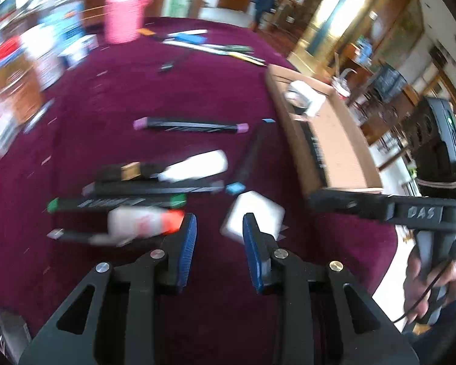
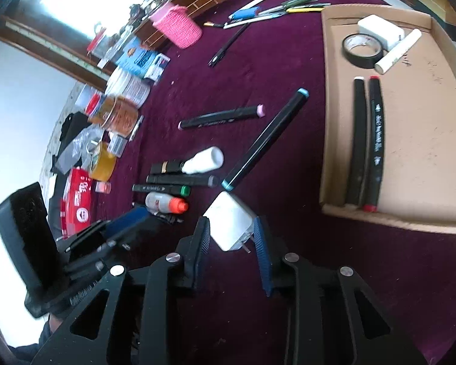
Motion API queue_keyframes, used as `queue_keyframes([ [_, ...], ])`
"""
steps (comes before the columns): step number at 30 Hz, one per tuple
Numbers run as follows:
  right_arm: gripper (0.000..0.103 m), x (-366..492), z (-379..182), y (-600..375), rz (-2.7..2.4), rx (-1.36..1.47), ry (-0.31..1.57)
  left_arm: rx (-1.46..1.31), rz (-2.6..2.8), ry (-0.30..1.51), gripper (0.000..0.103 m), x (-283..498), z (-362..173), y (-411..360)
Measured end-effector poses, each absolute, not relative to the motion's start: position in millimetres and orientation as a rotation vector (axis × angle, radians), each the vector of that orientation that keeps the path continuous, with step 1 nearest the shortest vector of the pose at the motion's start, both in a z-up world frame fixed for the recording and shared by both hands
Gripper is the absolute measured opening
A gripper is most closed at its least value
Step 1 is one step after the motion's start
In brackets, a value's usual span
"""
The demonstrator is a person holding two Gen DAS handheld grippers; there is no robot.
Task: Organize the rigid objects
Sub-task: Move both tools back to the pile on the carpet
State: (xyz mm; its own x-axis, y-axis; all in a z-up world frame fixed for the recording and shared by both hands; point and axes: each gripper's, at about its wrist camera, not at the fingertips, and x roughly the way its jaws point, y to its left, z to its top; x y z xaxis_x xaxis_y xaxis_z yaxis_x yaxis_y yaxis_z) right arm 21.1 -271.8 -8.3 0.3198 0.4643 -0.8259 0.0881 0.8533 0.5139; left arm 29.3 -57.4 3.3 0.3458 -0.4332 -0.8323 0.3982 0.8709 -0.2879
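Surface: maroon cloth [image 2: 288, 70], markers scattered.
Left claw [image 1: 219, 237]: tilted downward — parted, empty.
Right claw [image 2: 232, 237]: tilted downward — parted around white charger [image 2: 229, 220].
Cardboard tray [image 2: 422, 140]: two markers inside.

Over a maroon cloth [image 1: 167, 97], the left gripper [image 1: 219, 237] hangs with jaws parted and empty. A white adapter [image 1: 252, 217] lies just beyond its tips, capped markers [image 1: 191, 124] farther ahead, a cardboard tray [image 1: 334, 140] to the right.
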Motion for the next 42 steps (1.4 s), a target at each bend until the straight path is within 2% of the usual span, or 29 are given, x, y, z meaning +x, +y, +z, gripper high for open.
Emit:
queue_keyframes([
  [3, 0.027, 19.8, -9.3, -266.5, 0.267, 0.515, 1.246, -0.112, -0.452, 1.119, 0.029, 35.2, -10.5, -16.4],
  [6, 0.027, 19.2, -8.9, -261.8, 0.269, 0.507, 1.249, -0.322, -0.392, 1.204, 0.029, 44.2, -30.6, 16.9],
  [9, 0.027, 17.9, -7.2, -257.9, 0.278, 0.497, 1.248, -0.455, -0.374, 1.233, 0.029, 47.0, -39.1, 24.5],
  [18, 0.027, 14.1, -11.2, -267.8, 0.275, 0.508, 1.252, -0.626, -0.215, 1.314, 0.029, 68.7, -67.4, 32.7],
  [24, 0.027, 12.6, -14.8, -278.1, 0.269, 0.530, 1.252, -0.525, -0.202, 1.306, 0.029, 79.3, -64.2, 21.4],
  [28, 0.029, 15.6, -17.1, -271.7, 0.291, 0.521, 1.260, -0.274, -0.250, 1.283, 0.026, 77.4, -57.7, 3.3],
  [29, 0.032, 16.6, -17.4, -269.0, 0.298, 0.515, 1.263, -0.264, -0.258, 1.283, 0.024, 75.5, -57.2, 3.8],
  [31, 0.034, 17.3, -17.1, -263.5, 0.308, 0.507, 1.265, -0.246, -0.264, 1.299, 0.014, 70.2, -59.1, 6.9],
  [37, 0.034, 17.9, -18.5, -256.6, 0.320, 0.499, 1.263, -0.464, -0.291, 1.317, 0.014, 63.3, -64.7, 35.1],
  [39, 0.034, 18.2, -21.1, -257.1, 0.318, 0.503, 1.268, -0.536, -0.303, 1.298, 0.018, 68.0, -60.8, 36.7],
  [40, 0.034, 18.3, -21.8, -257.0, 0.318, 0.503, 1.270, -0.566, -0.300, 1.293, 0.027, 71.1, -58.0, 36.4],
  [41, 0.034, 18.3, -22.3, -256.5, 0.319, 0.503, 1.272, -0.570, -0.276, 1.292, 0.042, 73.5, -56.8, 35.6],
  [42, 0.034, 17.9, -22.5, -256.7, 0.321, 0.501, 1.273, -0.582, -0.238, 1.290, 0.047, 76.5, -56.1, 35.7],
])
